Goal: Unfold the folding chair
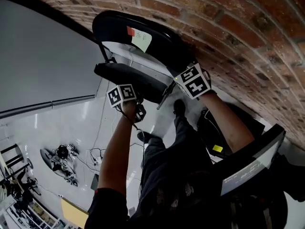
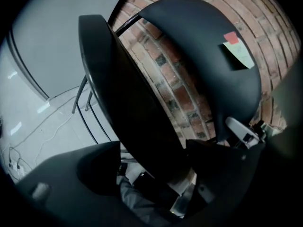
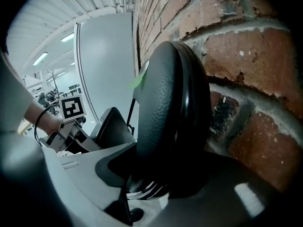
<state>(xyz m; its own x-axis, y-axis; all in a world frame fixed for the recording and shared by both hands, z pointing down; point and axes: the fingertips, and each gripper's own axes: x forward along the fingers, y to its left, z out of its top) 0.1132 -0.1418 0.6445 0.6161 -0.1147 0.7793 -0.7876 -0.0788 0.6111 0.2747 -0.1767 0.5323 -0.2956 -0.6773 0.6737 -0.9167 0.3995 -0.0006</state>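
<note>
A black folding chair stands against the brick wall. Its curved backrest (image 1: 138,30) (image 2: 203,56) carries a red and pale green sticker (image 1: 140,38), and its seat (image 1: 128,78) (image 2: 128,103) is tipped up in front of it. My left gripper (image 2: 151,174) straddles the seat's lower edge with its jaws wide, and a gap shows beside the left jaw, so it is open; its marker cube (image 1: 121,94) sits just under the seat. The right gripper (image 3: 165,174), with marker cube (image 1: 193,80), is shut on the backrest's side edge (image 3: 170,108).
The brick wall (image 1: 248,27) runs close behind the chair. A grey wall panel (image 1: 43,56) lies to the left. Cables and dark equipment (image 1: 62,159) lie on the pale floor. A dark screen-like object (image 1: 248,163) stands at lower right. The person's legs (image 1: 176,142) are below the chair.
</note>
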